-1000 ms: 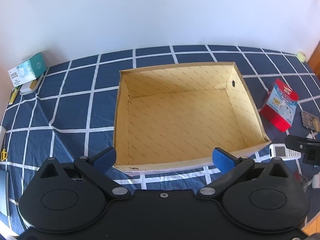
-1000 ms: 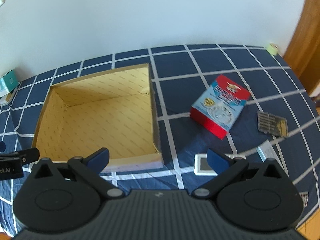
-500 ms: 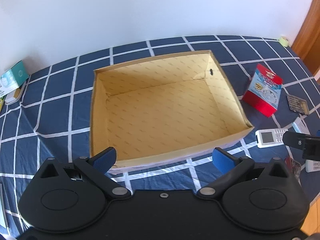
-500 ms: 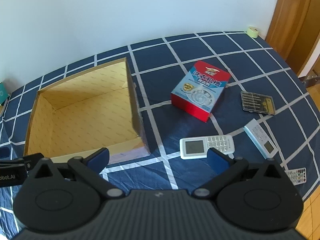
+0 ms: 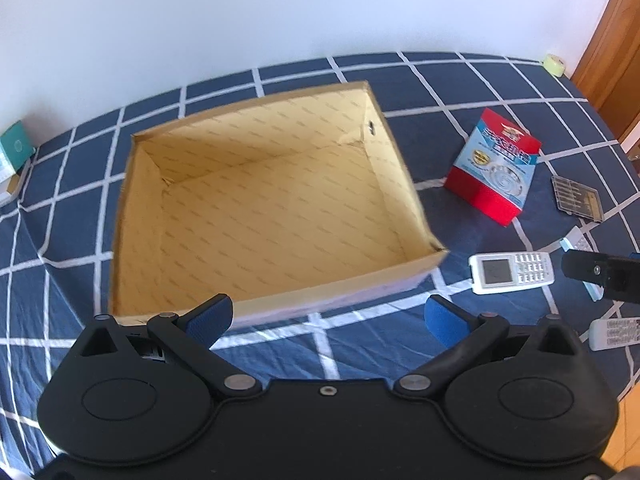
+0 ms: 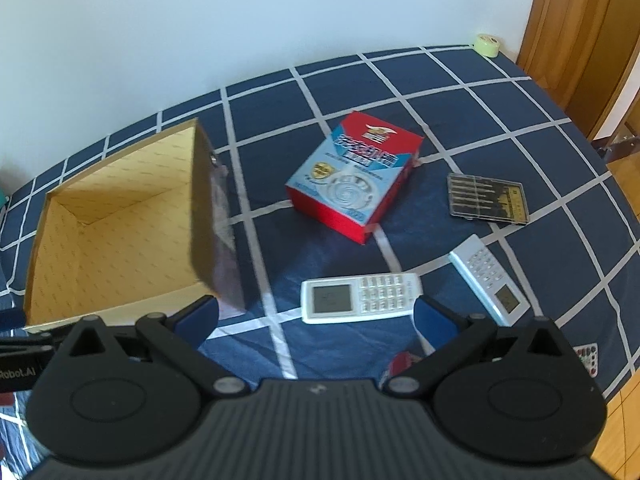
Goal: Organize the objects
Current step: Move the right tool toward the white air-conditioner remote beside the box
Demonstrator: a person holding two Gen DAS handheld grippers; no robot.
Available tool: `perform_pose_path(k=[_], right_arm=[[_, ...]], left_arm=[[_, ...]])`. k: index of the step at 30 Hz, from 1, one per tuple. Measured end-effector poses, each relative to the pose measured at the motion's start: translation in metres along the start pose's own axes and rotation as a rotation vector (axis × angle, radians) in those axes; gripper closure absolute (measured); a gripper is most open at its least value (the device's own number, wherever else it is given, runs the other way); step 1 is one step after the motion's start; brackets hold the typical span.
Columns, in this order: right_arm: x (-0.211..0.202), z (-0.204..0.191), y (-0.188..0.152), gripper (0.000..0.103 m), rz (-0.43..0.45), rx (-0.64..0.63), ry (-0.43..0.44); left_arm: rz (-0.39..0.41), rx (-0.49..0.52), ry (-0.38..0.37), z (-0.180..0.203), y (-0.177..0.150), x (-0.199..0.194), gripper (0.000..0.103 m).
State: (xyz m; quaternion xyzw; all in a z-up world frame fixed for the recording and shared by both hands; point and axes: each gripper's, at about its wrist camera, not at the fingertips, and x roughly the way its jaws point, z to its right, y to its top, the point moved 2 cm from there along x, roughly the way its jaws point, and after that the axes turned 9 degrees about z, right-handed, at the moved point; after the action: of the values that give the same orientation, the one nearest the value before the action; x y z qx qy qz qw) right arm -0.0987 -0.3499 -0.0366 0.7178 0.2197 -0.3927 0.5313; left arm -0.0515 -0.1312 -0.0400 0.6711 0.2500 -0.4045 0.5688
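Observation:
An empty cardboard box (image 5: 132, 216) (image 6: 44, 248) lies open on the blue checked cloth. To its right sit a red and blue carton (image 5: 494, 172) (image 6: 354, 178), a white handset (image 5: 512, 273) (image 6: 360, 298), a pale blue remote (image 6: 488, 280) and a clear case of small tools (image 5: 577, 198) (image 6: 487, 199). My left gripper (image 5: 327, 316) is open just short of the box's near wall. My right gripper (image 6: 316, 318) is open right in front of the white handset. Nothing sits between either pair of fingers.
A roll of green tape (image 6: 489, 45) (image 5: 554, 65) rests at the far right corner beside a wooden door (image 6: 580, 40). A teal box (image 5: 14, 152) lies at the far left. Another white remote (image 5: 614, 332) and a small keypad (image 6: 588, 360) lie near the bed's right edge.
Both grippers have swung to the right. The box has slid left in both views, and the handset and remotes now show more fully in front of the right gripper.

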Motion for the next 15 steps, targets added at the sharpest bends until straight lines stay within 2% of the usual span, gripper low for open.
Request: perform_pose_path(k=[6, 15], right_arm=[[0.014, 0.040, 0.009, 0.000, -0.035, 0.006, 0.012], [0.042, 0.084, 0.015, 0.000, -0.130, 0.012, 0.083]], left_arm=[[-0.050, -0.010, -0.010, 0.041, -0.004, 0.014, 0.000], [-0.109, -0.006, -0.016, 0.100, -0.009, 0.037, 0.000]])
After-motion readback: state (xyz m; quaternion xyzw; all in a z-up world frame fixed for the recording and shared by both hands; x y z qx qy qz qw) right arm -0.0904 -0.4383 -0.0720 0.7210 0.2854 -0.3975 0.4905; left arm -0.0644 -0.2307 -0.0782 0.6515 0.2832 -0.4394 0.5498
